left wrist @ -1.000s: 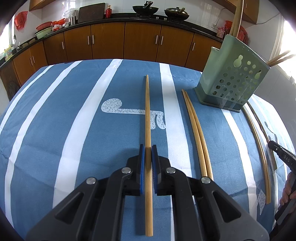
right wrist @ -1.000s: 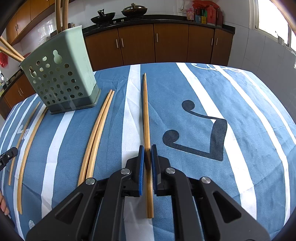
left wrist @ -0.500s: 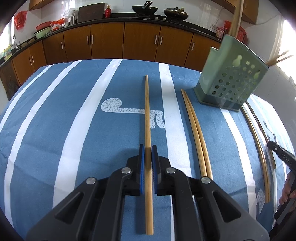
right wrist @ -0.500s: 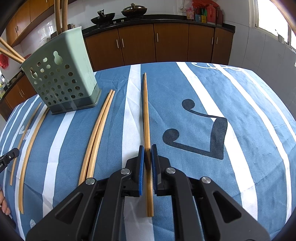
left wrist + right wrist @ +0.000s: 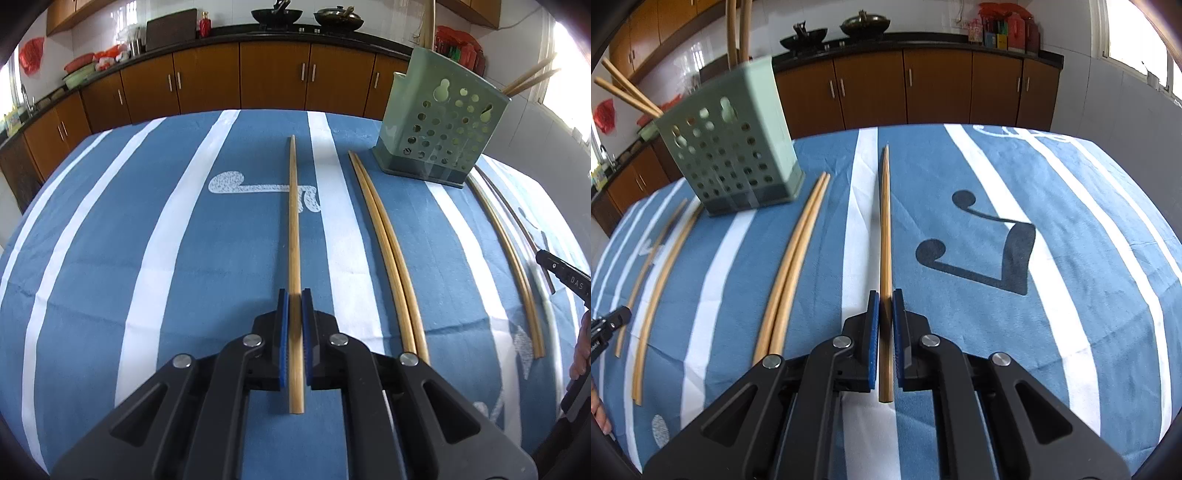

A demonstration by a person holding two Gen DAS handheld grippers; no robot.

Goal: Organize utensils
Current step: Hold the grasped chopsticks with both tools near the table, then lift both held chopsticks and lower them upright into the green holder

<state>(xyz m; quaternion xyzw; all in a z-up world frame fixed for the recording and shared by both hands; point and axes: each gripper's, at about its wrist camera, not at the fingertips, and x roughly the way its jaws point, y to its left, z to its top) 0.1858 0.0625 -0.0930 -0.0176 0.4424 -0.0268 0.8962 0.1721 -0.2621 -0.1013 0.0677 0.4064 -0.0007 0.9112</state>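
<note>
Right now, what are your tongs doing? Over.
Left tongs shut on a chopstick. Right tongs shut on another chopstick. Green holder ahead; loose pair lies beside, not blocking.

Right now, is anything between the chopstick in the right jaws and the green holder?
Only a loose pair of chopsticks, lying flat on the cloth between the held chopstick and the green holder. Nothing upright stands between them, so a lifted path probably clears. Upright chopsticks already stick out of the holder's top.
</note>
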